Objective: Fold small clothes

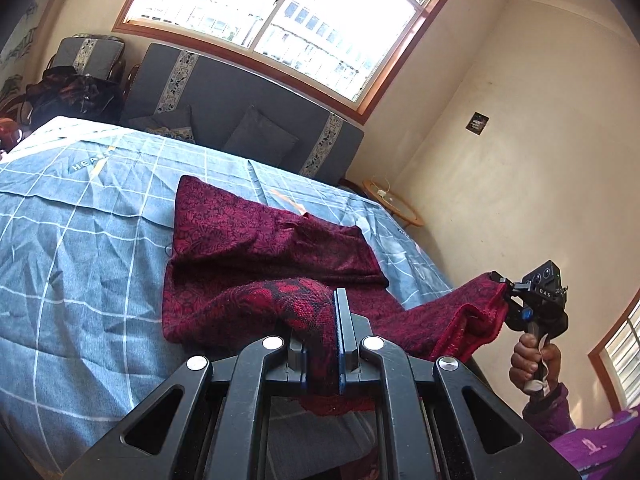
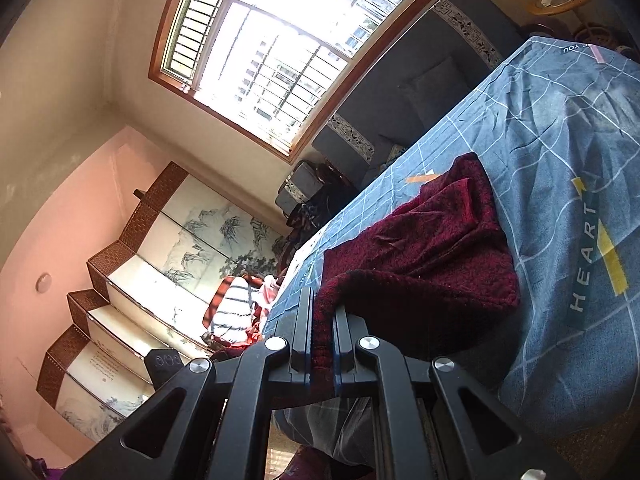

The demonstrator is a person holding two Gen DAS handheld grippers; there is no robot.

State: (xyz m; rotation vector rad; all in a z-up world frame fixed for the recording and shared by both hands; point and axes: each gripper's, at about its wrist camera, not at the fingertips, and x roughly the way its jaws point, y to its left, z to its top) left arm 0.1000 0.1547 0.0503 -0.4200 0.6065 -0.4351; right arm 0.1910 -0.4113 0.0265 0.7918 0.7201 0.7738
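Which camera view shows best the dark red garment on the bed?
The left wrist view. There the dark red garment lies spread on the blue bed cover, and both gripped edges show: left tongs and right tongs. The right wrist view shows it bunched and foreshortened, with only the right tongs gripping it.

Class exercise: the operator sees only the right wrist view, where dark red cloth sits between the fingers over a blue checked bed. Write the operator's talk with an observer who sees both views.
Operator: Is the other hand holding this garment too?
Observer: Yes. In the left wrist view the left gripper is shut on another edge of the red garment.
Operator: Can you see my gripper from outside?
Observer: Yes. The right gripper pinches a corner off the side of the bed, with a hand on its handle.
Operator: Is the cloth between us flat?
Observer: No, it sags between the two grips; the far part lies on the bed.
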